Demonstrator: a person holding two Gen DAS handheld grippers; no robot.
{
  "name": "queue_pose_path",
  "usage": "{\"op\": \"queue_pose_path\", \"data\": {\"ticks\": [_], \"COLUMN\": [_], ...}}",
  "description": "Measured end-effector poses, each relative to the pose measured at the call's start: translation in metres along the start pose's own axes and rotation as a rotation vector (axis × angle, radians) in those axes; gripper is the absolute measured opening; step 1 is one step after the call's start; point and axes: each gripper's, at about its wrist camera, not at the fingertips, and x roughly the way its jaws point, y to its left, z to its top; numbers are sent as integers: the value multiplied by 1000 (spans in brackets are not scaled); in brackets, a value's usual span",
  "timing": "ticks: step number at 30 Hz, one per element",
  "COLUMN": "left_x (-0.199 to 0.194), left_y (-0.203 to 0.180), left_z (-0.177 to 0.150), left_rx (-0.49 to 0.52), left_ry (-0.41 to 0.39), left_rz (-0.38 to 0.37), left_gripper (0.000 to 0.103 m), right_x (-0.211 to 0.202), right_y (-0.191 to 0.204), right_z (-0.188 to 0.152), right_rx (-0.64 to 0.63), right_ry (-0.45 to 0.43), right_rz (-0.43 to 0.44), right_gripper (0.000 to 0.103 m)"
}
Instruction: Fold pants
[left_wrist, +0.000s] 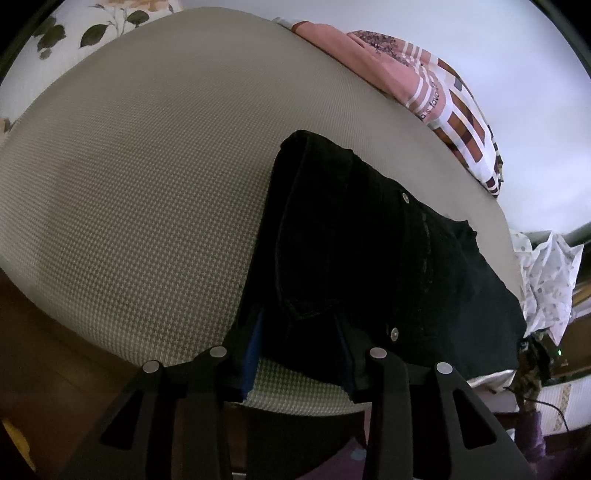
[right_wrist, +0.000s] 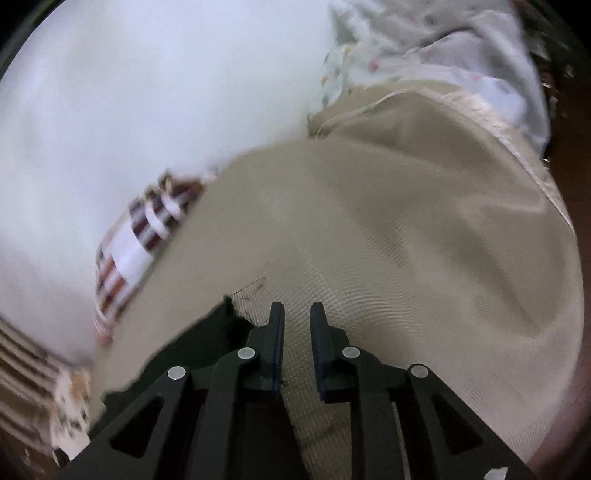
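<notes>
On bed (left_wrist: 129, 177), toward 3 o'clock: pants (left_wrist: 362, 258), bunched. Left tool (left_wrist: 299, 354) spread, straddling near edge, unclamped. Right tool (right_wrist: 297, 314) slightly spread, empty, pants at 9 o'clock. Step: regrasp; next, pinch edge, fold.

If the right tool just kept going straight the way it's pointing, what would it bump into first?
Probably the beige bed cover. The right tool is open and holds nothing, with only that fabric showing between and ahead of its fingers. The black pants lie off to its left. Depth is hard to judge.
</notes>
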Motion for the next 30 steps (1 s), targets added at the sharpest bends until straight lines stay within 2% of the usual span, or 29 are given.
{"op": "queue_pose_path", "data": {"ticks": [2,4,6,8,9,11,13,15,17,18,19,20,22,23,24,25,28,30], "left_x": [0,0,0,1,1,1,2,3,3,3,4,3,3,3,3,3,3,4], "left_y": [1,3,3,2,2,1,0,0,1,2,3,5,6,6,6,5,4,3], "left_z": [-1,-1,-1,-1,-1,0,0,-1,-1,-1,-2,-2,-3,-3,-3,-3,-3,-1], "left_rx": [-9,-18,-21,-23,-24,-20,-21,-21,-23,-25,-31,-39,-44,-45,-46,-46,-48,-54], "left_ry": [-3,-3,-1,0,2,2,-2,-6,-9,-6,-4,-9,-14,-19,-21,-22,-15,-10], "left_rz": [-7,-14,-18,-17,-16,-17,-17,-16,-3,5,1,-8,-13,-11,-9,-7,1,5], "left_gripper": [38,39,40,40,41,43,45,48,53,57,57,57,57,57,57,57,57,57], "right_x": [-14,-16,-21,-12,-7,3,19,40,67,78,88,95,101,101,98,89,47,10], "right_y": [8,28,48,70,77,75,64,50,40,37,40,48,71,78,84,91,115,141], "right_z": [-9,-19,-36,-46,-46,-36,-17,-1,10,11,10,5,-6,-8,-9,-10,-23,-48], "right_rx": [-7,-37,-111,-194,-218,-197,-145,-99,-60,-38,-34,-68,-237,-273,-306,-357,-470,-659], "right_ry": [-3,31,62,104,110,104,125,205,319,378,442,499,527,526,499,438,231,41], "right_rz": [52,110,114,65,40,33,-6,21,47,111,198,225,140,129,111,82,76,-29], "right_gripper": [16,18,22,37,48,53,63,71,72,72,71,67,49,44,31,23,13,13]}}
